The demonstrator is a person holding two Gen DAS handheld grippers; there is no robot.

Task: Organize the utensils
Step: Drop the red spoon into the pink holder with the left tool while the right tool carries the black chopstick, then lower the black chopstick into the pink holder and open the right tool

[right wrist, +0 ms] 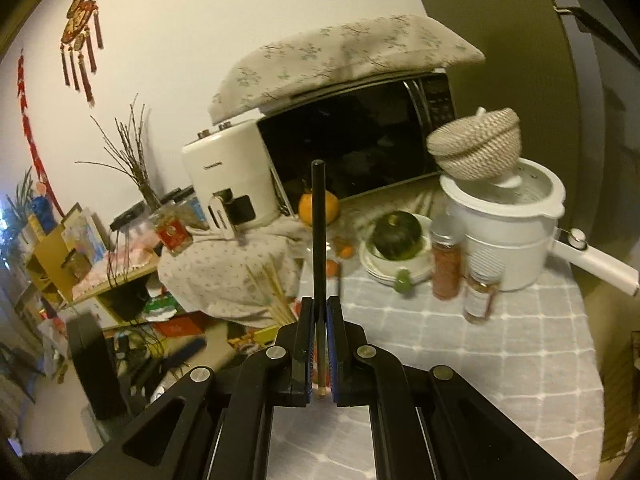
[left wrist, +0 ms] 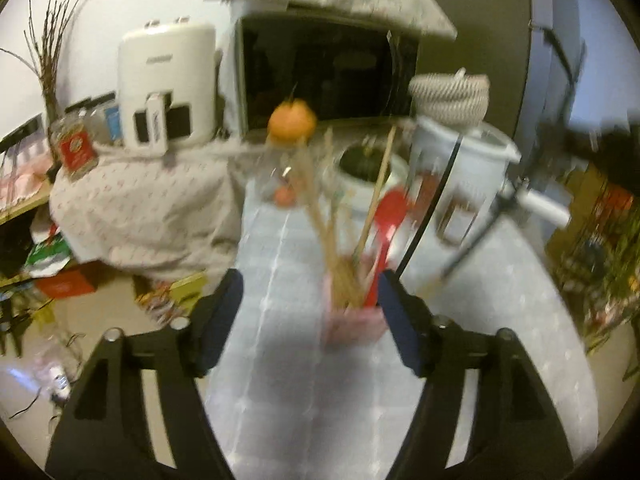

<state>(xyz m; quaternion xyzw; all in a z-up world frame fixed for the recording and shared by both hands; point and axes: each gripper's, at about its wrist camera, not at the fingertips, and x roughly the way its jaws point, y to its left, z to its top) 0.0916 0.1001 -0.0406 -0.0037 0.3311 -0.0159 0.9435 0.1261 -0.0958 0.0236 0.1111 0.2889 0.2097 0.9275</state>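
My right claw (right wrist: 320, 350) pinches a black chopstick (right wrist: 319, 216) upright. Left claw (left wrist: 310, 320) is spread just beside the pink utensil cup (left wrist: 352, 326) on the bench (left wrist: 300, 400); only that view shows its red spatula (left wrist: 390, 216). Labels unreadable.

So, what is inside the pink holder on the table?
The pink holder contains wooden chopsticks and a red spatula, all standing upright. Their lower ends are hidden by its wall.

Left gripper (left wrist: 310, 316) gapes; right gripper (right wrist: 320, 344) (angled down) — clamped.
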